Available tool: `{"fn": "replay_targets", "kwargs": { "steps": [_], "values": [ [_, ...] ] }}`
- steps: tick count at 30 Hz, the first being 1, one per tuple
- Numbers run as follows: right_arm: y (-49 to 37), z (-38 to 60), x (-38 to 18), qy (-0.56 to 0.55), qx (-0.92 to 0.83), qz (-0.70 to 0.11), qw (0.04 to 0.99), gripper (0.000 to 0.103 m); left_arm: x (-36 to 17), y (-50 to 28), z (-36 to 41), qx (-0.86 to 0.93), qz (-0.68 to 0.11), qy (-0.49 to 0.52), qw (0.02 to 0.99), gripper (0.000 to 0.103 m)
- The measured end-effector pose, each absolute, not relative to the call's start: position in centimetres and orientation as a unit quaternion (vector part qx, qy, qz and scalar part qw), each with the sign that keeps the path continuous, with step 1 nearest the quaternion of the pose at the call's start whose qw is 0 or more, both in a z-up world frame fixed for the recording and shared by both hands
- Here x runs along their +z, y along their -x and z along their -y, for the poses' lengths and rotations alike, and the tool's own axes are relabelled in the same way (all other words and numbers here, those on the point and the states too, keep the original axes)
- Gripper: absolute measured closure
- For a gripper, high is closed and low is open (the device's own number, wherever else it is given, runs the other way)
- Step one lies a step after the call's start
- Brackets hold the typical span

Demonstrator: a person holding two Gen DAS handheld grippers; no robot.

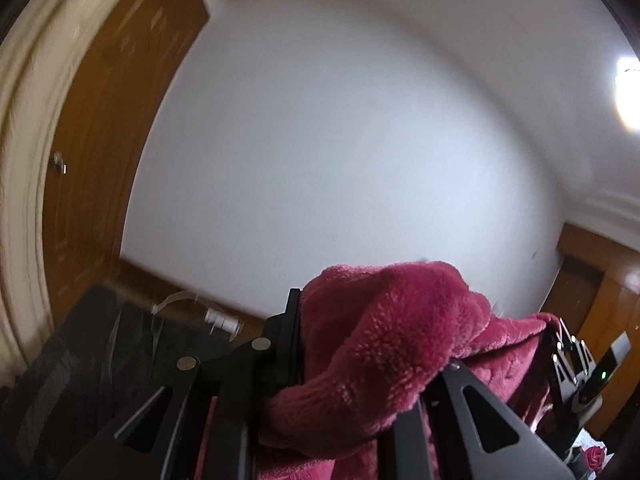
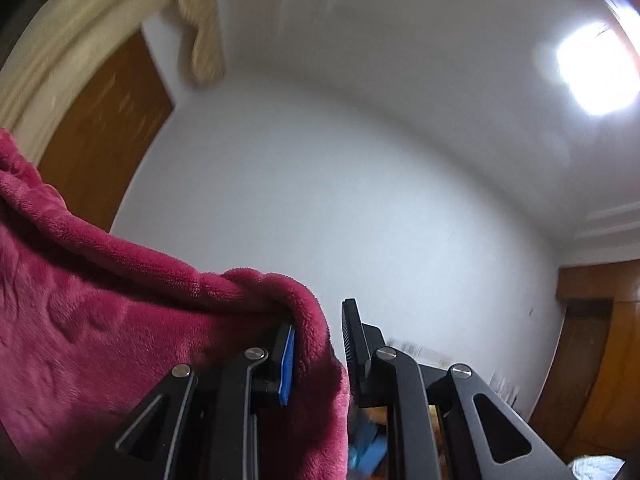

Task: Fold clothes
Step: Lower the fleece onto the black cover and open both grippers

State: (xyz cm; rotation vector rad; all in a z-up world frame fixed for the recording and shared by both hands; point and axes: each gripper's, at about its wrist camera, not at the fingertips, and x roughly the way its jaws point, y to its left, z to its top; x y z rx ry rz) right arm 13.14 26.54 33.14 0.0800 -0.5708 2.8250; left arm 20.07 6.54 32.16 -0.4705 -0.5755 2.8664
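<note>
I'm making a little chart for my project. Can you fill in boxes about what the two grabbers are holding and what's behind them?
held thing: pink fleece garment
left gripper: shut on the garment's bunched edge
right gripper: shut on another part of its edge
fabric between grippers: stretches across, hanging below
lifted or lying: lifted, in front of the wall
background: white wall, brown door, ceiling light
sharpness: blurred

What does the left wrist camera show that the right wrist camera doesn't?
Only the left wrist view: the right gripper at the far edge of the cloth, a door handle, and a dark bag.
Only the right wrist view: a blue pad on one finger.
Both: the pink fleece garment clamped, white wall, wooden door, ceiling light.
</note>
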Motion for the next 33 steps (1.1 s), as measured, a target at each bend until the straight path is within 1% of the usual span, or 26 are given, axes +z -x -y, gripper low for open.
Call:
{"fn": "replay_targets", "kwargs": {
  "steps": [3, 8, 11, 12, 13, 14, 15, 16, 17, 18, 19, 20, 22, 25, 28, 33],
  "values": [
    [-6.2, -26.6, 29.6, 0.051, 0.972, 0.191, 0.126, 0.083, 28.7, -13.8, -6.9, 0.959, 0.170, 0.214, 0.079, 0.085],
    [4.6, -26.5, 22.2, 0.178, 0.951, 0.218, 0.130, 0.083, 19.8, -5.4, -8.4, 0.931, 0.166, 0.316, 0.077, 0.085],
    [9.3, -27.1, 17.1, 0.260, 0.931, 0.227, 0.117, 0.082, 14.7, -1.0, -9.4, 0.907, 0.159, 0.384, 0.068, 0.085],
    [10.6, -27.5, 15.2, 0.289, 0.924, 0.227, 0.111, 0.077, 12.7, 0.2, -9.7, 0.897, 0.154, 0.410, 0.062, 0.085],
    [11.8, -27.8, 13.6, 0.317, 0.915, 0.225, 0.105, 0.065, 10.6, 1.6, -10.1, 0.885, 0.147, 0.439, 0.055, 0.081],
    [12.5, -28.3, 12.1, 0.341, 0.908, 0.221, 0.098, 0.056, 8.8, 2.5, -10.4, 0.873, 0.140, 0.465, 0.044, 0.074],
    [12.7, -29.2, 10.3, 0.357, 0.904, 0.217, 0.090, 0.040, 7.3, 3.1, -10.7, 0.861, 0.135, 0.490, 0.032, 0.071],
    [12.8, -30.1, 8.6, 0.373, 0.900, 0.213, 0.081, 0.035, 5.7, 3.4, -11.0, 0.848, 0.134, 0.512, 0.024, 0.068],
    [12.8, -30.6, 7.4, 0.386, 0.896, 0.209, 0.074, 0.035, 4.8, 3.2, -11.1, 0.840, 0.137, 0.524, 0.021, 0.067],
    [12.5, -30.8, 6.7, 0.396, 0.893, 0.205, 0.067, 0.035, 4.1, 3.1, -10.7, 0.835, 0.144, 0.531, 0.018, 0.065],
    [12.3, -31.0, 6.0, 0.405, 0.890, 0.202, 0.060, 0.035, 3.6, 2.8, -10.1, 0.832, 0.151, 0.534, 0.016, 0.059],
    [12.1, -31.2, 5.3, 0.415, 0.887, 0.198, 0.054, 0.035, 3.3, 2.4, -9.4, 0.830, 0.155, 0.536, 0.015, 0.048],
    [11.6, -31.4, 4.1, 0.432, 0.881, 0.186, 0.043, 0.035, 3.2, 1.2, -7.9, 0.828, 0.161, 0.537, 0.012, 0.037],
    [10.6, -31.1, 2.8, 0.454, 0.876, 0.162, 0.028, 0.032, 3.5, -1.1, -5.7, 0.828, 0.164, 0.536, 0.008, 0.032],
    [10.0, -30.8, 1.9, 0.475, 0.869, 0.138, 0.019, 0.032, 4.1, -2.7, -5.0, 0.832, 0.144, 0.536, 0.007, 0.029],
    [10.1, -30.5, -0.5, 0.510, 0.852, 0.115, 0.001, 0.032, 4.3, -1.3, -5.1, 0.828, 0.143, 0.542, 0.015, 0.028]
  ]
}}
